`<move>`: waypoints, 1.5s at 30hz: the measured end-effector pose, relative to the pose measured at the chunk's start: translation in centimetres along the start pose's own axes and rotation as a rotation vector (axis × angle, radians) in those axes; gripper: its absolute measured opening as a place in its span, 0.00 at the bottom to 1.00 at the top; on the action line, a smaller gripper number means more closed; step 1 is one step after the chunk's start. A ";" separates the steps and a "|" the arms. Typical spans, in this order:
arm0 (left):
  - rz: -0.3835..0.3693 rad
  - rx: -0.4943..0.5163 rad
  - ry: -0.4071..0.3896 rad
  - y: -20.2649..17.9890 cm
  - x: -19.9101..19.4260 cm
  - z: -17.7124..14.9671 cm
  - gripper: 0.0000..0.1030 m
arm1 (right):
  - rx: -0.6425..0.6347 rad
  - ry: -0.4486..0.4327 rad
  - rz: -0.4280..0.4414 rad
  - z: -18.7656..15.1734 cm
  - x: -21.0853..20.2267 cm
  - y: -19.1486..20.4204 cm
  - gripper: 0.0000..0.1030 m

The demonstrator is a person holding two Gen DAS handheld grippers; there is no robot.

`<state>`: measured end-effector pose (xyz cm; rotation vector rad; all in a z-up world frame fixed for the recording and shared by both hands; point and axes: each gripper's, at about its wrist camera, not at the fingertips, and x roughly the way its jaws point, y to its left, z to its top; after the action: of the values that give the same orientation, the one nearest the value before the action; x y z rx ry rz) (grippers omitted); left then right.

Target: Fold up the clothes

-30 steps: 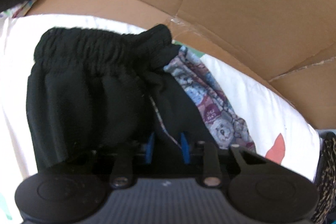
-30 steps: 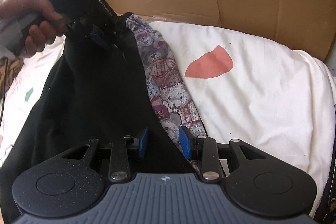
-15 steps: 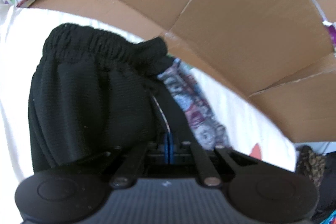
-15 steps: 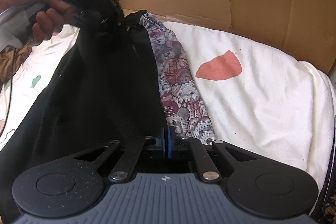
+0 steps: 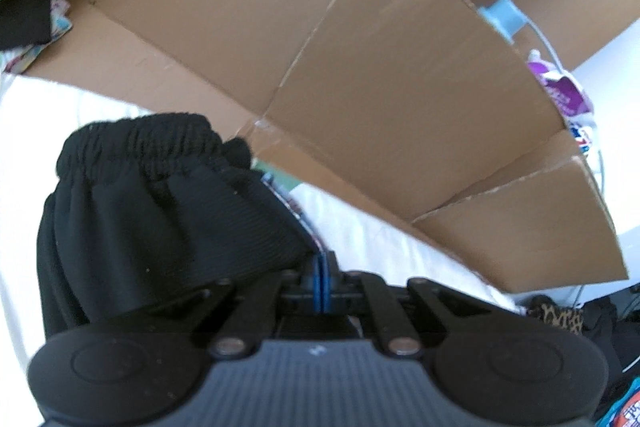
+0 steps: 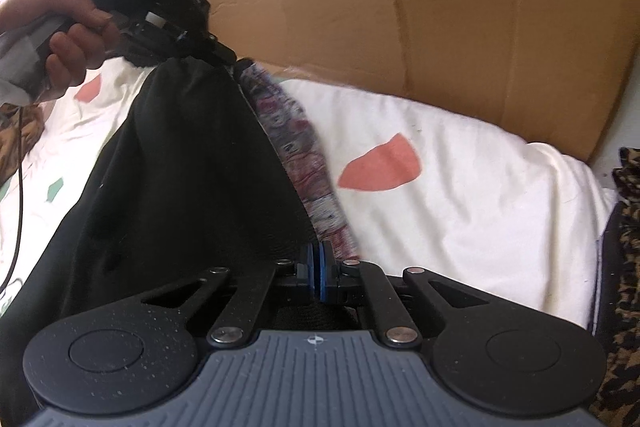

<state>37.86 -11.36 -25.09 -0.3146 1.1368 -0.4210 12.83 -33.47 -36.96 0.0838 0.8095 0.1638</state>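
Black trousers [image 6: 180, 179] with an elastic waistband [image 5: 148, 143] and a bear-patterned lining [image 6: 304, 151] hang stretched between both grippers above the white sheet [image 6: 460, 195]. My left gripper [image 5: 323, 279] is shut on the cloth just below the waistband. In the right wrist view the left gripper [image 6: 224, 61] appears at upper left, held by a hand [image 6: 60, 31]. The right gripper [image 6: 319, 275] is shut on the trousers' edge further down the leg, where black fabric meets the lining.
A flattened cardboard sheet [image 6: 440, 19] stands along the far side of the bed. Leopard-print cloth [image 6: 624, 267] lies at the right edge. More clothes [image 5: 28, 19] are piled at far left. A cable [image 6: 18, 187] trails over the sheet.
Both grippers went from open around the trousers' edge to shut on it. Both have since lifted, raising the cloth off the sheet and pulling it taut.
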 end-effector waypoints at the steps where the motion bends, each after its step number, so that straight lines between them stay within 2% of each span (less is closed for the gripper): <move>1: -0.002 0.004 -0.001 -0.3 0.0 0.2 0.02 | 0.004 -0.002 -0.006 0.1 0.0 -0.1 0.00; 10: 0.013 0.044 0.017 -1.4 2.6 0.7 0.02 | 0.041 0.023 -0.027 -0.1 1.2 -1.2 0.00; 14: 0.018 0.022 0.031 -0.8 3.9 0.6 0.02 | 0.054 0.041 -0.021 -0.7 1.9 -1.5 0.00; 30: 0.000 0.051 0.009 -2.5 4.0 1.3 0.02 | 0.086 0.045 -0.019 -0.2 1.9 -2.0 0.00; 36: 0.029 0.052 0.069 -2.2 6.6 1.3 0.04 | 0.117 0.063 -0.023 0.1 1.9 -2.6 0.05; 38: 0.023 0.053 0.073 -2.2 6.4 1.3 0.05 | 0.143 0.055 -0.014 0.2 1.1 -3.2 0.11; 40: 0.008 0.081 0.064 -2.6 5.7 1.1 0.13 | 0.166 0.040 -0.003 0.3 -0.3 -4.0 0.13; 45: 0.000 0.192 0.059 -3.8 3.7 0.3 0.15 | 0.233 0.015 -0.032 -0.2 -4.0 -6.9 0.15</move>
<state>38.81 -16.40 -26.24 -0.1349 1.1447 -0.5377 10.72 -40.94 -35.19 0.2887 0.8420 0.0390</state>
